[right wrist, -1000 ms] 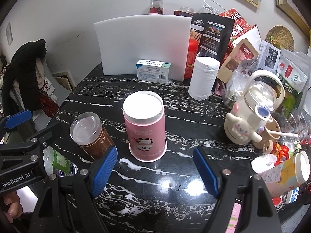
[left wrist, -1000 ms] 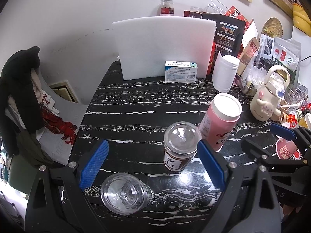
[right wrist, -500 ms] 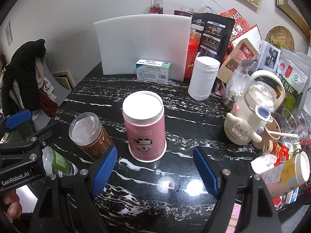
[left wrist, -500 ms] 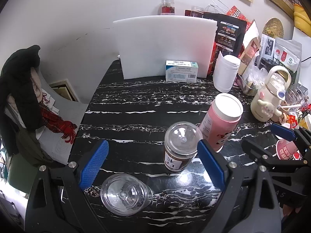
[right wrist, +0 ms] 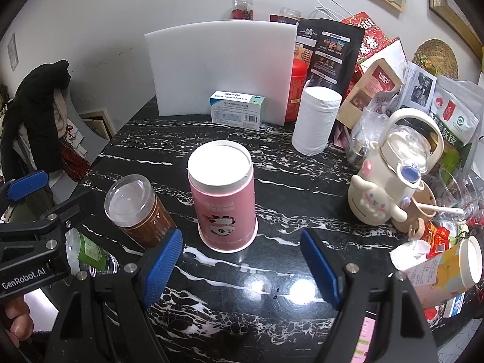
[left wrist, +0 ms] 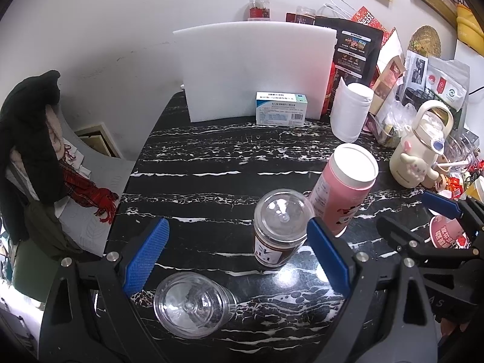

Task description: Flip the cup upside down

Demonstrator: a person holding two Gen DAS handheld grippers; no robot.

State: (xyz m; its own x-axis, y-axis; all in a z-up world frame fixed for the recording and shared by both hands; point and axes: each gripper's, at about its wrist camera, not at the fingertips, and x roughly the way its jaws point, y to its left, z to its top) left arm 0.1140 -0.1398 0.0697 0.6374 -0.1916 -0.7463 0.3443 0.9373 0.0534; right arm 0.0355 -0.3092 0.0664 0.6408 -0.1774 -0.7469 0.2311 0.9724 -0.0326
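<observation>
A pink cup with a panda print (right wrist: 224, 199) stands on the black marble table (right wrist: 272, 166) with its white flat end up; it also shows in the left wrist view (left wrist: 345, 187). My right gripper (right wrist: 242, 267) is open and empty, just in front of the pink cup. My left gripper (left wrist: 237, 257) is open and empty; a brown drink cup with a clear lid (left wrist: 279, 227) stands between its fingers and a clear bottle (left wrist: 193, 302) lies below them.
A white foam board (right wrist: 220, 69), a medicine box (right wrist: 237, 109) and a white paper roll (right wrist: 316, 119) stand at the back. A cream character kettle (right wrist: 390, 172), snack bags and a tipped paper cup (right wrist: 444, 269) crowd the right side. A chair with clothes (left wrist: 36, 139) is left.
Both grippers have drifted very slightly; the cups and bottle have not moved and both jaws stay open.
</observation>
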